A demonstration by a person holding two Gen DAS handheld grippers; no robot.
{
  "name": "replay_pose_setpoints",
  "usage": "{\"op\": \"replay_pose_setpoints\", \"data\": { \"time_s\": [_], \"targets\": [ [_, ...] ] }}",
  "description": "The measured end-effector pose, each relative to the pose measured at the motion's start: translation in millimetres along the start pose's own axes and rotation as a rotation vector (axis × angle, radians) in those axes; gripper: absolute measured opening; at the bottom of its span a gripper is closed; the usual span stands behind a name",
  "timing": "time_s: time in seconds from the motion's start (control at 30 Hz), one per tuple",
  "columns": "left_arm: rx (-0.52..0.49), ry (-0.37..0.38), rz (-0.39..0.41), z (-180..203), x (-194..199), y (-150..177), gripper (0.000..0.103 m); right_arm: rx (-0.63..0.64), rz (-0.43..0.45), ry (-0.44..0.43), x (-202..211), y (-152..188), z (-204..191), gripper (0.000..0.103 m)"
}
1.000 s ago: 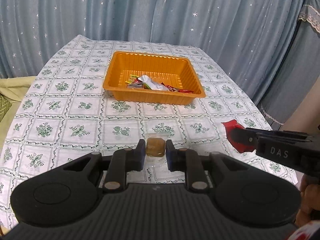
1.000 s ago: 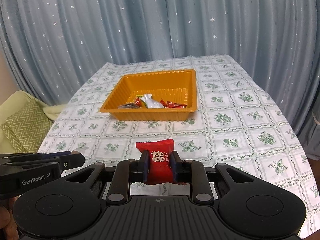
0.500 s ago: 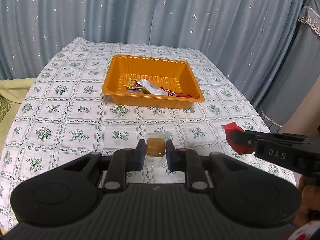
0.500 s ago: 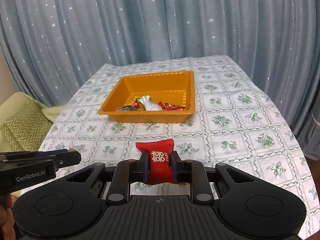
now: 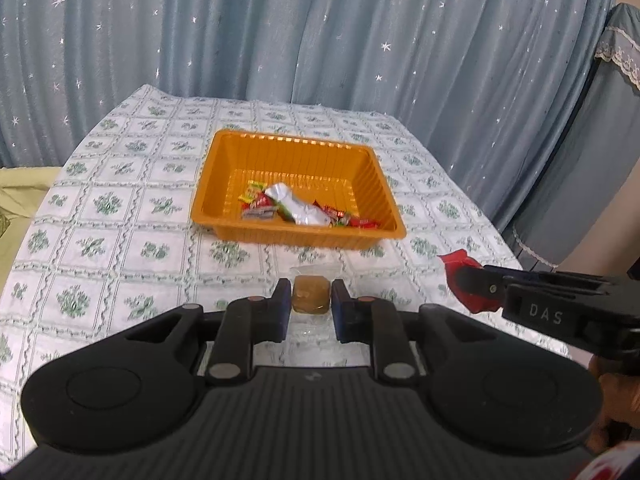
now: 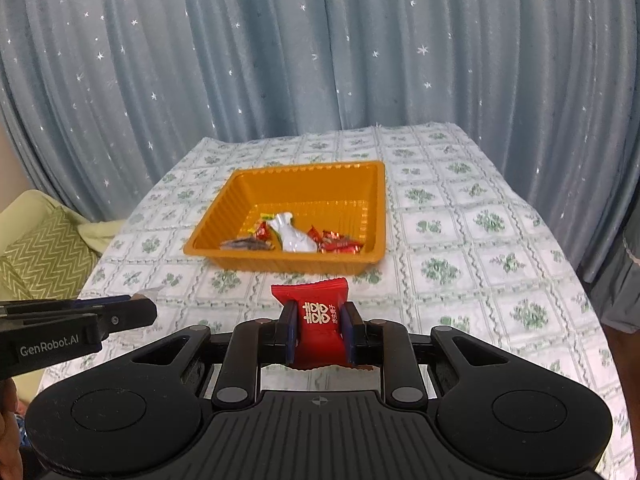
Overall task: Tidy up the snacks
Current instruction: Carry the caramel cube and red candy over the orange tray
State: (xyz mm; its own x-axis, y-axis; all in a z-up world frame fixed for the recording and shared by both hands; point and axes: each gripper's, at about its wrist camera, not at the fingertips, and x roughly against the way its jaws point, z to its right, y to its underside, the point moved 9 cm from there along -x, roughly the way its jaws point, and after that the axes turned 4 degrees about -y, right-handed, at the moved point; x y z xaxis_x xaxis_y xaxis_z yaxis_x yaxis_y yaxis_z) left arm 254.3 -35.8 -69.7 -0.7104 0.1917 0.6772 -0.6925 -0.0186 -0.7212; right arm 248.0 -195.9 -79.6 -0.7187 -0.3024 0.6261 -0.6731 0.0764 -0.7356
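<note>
An orange tray [image 5: 376,184] [image 6: 376,204] stands mid-table and holds several wrapped snacks [image 5: 296,210] [image 6: 294,236]. My left gripper [image 5: 311,300] is shut on a brown candy in a clear wrapper [image 5: 311,298], held above the cloth in front of the tray. My right gripper [image 6: 319,320] is shut on a red snack packet [image 6: 316,320] with white characters, also in front of the tray. The right gripper shows at the right of the left wrist view [image 5: 476,284]; the left gripper shows at the left of the right wrist view [image 6: 136,312].
The table [image 5: 120,208] has a white cloth with green flower squares. Blue starred curtains [image 6: 320,60] hang behind it. A green zigzag cushion [image 6: 36,256] lies off the left edge. A blue covered object [image 5: 592,160] stands at the right.
Both grippers have risen and drawn back a little with their snacks; the tray looks smaller and farther away. Both grips are unchanged.
</note>
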Motion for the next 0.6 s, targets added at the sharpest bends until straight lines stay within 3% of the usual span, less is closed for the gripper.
{"op": "replay_pose_setpoints", "data": {
  "time_s": [0.6],
  "targets": [
    [-0.002, 0.025, 0.015, -10.6, -79.7, -90.9, 0.019, 0.045, -0.005, -0.012, -80.1, -79.3, 14.2, 0.023]
  ]
}}
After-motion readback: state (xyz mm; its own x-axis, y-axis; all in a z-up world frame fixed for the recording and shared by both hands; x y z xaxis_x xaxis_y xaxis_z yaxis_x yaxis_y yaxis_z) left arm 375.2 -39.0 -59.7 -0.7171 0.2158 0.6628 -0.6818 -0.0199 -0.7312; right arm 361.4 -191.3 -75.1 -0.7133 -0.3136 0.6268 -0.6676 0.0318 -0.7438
